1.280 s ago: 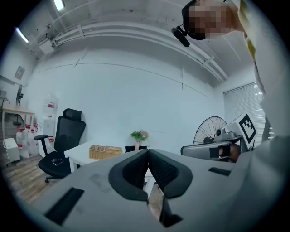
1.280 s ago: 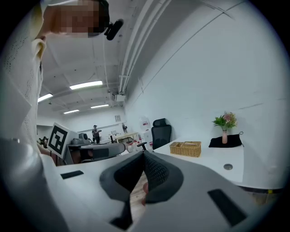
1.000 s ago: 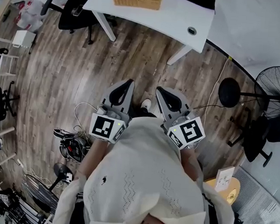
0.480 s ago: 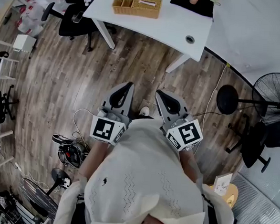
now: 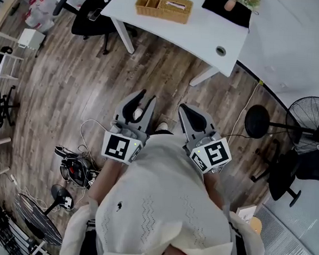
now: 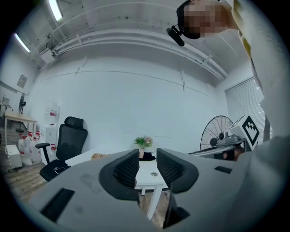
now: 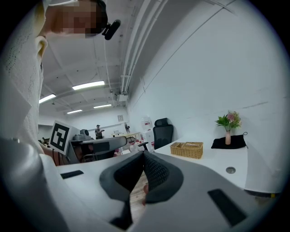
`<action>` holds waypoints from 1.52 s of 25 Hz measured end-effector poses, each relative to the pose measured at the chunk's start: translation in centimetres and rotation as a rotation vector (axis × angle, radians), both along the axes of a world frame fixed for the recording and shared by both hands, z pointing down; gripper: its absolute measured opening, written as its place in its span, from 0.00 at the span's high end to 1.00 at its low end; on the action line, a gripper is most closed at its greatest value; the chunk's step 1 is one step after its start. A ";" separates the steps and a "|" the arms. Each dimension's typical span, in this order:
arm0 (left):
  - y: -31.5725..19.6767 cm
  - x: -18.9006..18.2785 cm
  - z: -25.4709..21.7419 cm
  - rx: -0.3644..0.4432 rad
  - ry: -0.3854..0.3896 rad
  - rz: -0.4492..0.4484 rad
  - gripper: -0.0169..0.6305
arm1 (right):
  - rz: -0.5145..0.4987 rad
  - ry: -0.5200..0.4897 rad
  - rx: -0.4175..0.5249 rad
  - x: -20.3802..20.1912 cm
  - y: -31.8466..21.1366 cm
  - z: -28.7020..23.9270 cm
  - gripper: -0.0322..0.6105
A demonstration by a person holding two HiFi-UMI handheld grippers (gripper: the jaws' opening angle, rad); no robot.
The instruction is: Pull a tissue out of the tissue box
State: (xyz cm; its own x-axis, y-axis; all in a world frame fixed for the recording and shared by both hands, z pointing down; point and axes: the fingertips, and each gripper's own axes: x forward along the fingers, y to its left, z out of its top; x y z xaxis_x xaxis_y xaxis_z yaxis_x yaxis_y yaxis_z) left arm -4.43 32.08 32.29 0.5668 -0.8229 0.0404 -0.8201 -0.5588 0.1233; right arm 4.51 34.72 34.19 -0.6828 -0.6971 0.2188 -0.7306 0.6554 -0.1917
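Right at the start line, with nothing of the job done yet: standing out on the wood floor (image 5: 70,80), well apart from the white table (image 5: 209,35) at the far side. Looking for the tissue box (image 5: 176,7) and finding it, most likely, in the woven wicker case on that table, right beside an open wicker tray (image 5: 147,2), with a pale strip at its top slot, too small to call a tissue for sure. Just been opening the jaws of the left gripper (image 5: 146,97), now spread wide with only air between the pads. Holding the right gripper (image 5: 181,106) clenched, pads together on nothing. Carrying both out in front of the body, side by side, aimed roughly toward the table. Left to do, by the look of it, the whole thing: walking over, lining one gripper up above the slot, pinching the tissue, drawing it clear, maybe steadying the box with the other
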 end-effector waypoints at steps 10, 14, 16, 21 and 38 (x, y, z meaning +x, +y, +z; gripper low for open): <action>-1.7 0.0 0.4 -0.016 -0.022 0.018 0.80 | 0.019 0.015 -0.009 0.2 -1.9 0.3 0.95; -3.4 0.2 0.6 -0.019 0.000 0.030 0.80 | 0.051 0.026 -0.029 0.9 -3.1 1.1 0.95; -4.3 0.1 0.8 -0.018 0.009 0.035 0.80 | 0.061 0.036 -0.034 1.0 -3.9 1.5 0.95; -7.4 -0.1 1.8 -0.021 0.018 0.073 0.80 | 0.092 0.056 -0.037 0.8 -6.7 2.1 0.95; -20.6 -1.2 2.3 -0.053 0.026 0.189 0.80 | 0.180 0.081 -0.054 -1.8 -18.8 2.2 0.95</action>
